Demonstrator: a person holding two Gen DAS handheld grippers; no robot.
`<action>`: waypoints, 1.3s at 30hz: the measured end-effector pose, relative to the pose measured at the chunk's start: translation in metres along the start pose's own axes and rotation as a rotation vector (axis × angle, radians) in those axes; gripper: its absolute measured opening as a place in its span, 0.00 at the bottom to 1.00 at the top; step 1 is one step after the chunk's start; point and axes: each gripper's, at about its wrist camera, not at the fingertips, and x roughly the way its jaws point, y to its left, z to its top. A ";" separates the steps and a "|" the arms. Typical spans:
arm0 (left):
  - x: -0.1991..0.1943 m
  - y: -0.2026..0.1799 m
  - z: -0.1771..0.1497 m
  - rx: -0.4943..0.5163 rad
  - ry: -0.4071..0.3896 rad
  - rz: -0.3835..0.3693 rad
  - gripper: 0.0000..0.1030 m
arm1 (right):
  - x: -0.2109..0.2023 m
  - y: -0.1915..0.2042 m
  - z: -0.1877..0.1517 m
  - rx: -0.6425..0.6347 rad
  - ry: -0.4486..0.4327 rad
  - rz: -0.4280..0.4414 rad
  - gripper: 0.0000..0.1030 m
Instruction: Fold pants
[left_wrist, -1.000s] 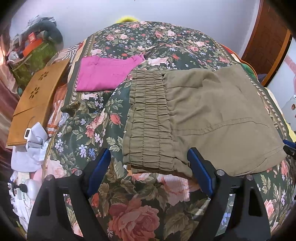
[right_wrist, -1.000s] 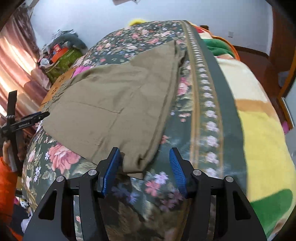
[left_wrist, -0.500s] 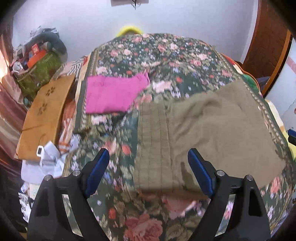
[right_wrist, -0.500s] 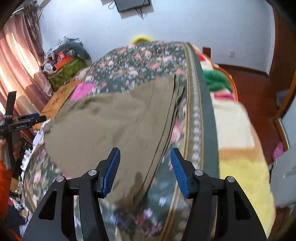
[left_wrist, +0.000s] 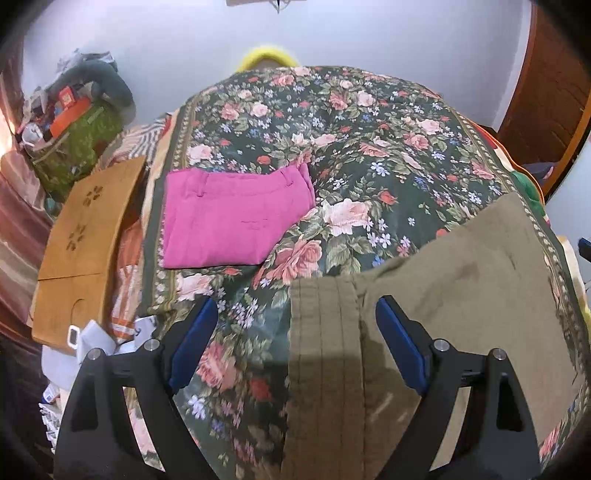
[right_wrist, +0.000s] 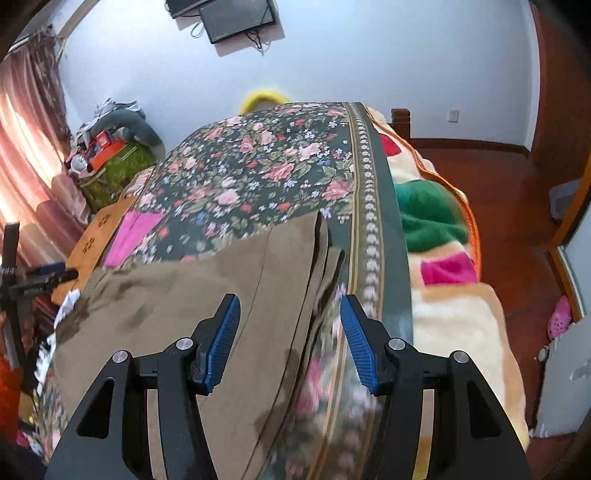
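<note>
Olive-green pants (left_wrist: 461, 280) lie flat on a floral bedspread (left_wrist: 332, 122), the elastic waistband (left_wrist: 325, 332) toward the left. My left gripper (left_wrist: 291, 347) is open, its blue pads on either side of the waistband's near end, holding nothing. In the right wrist view the same pants (right_wrist: 184, 295) spread to the left, with the layered leg ends (right_wrist: 321, 251) ahead. My right gripper (right_wrist: 290, 339) is open over the pants' right edge, holding nothing.
Folded pink pants (left_wrist: 232, 218) lie at the far left of the bed. A wooden board (left_wrist: 88, 229) and a cluttered green bag (left_wrist: 74, 147) sit beyond the left edge. A colourful blanket (right_wrist: 436, 236) and wooden floor (right_wrist: 517, 206) are on the right.
Both grippers have pulled up and back from the pants, so the cloth now sits lower in each view. Both stayed open. The pants have not moved.
</note>
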 end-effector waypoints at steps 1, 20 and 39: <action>0.004 0.000 0.002 0.001 0.007 -0.001 0.85 | 0.010 -0.004 0.007 0.010 0.007 0.006 0.51; 0.068 0.003 0.000 -0.012 0.094 -0.067 0.90 | 0.134 -0.022 0.057 0.043 0.167 0.072 0.18; 0.062 0.013 -0.013 -0.146 0.013 0.004 0.81 | 0.141 -0.017 0.054 -0.043 0.103 -0.095 0.01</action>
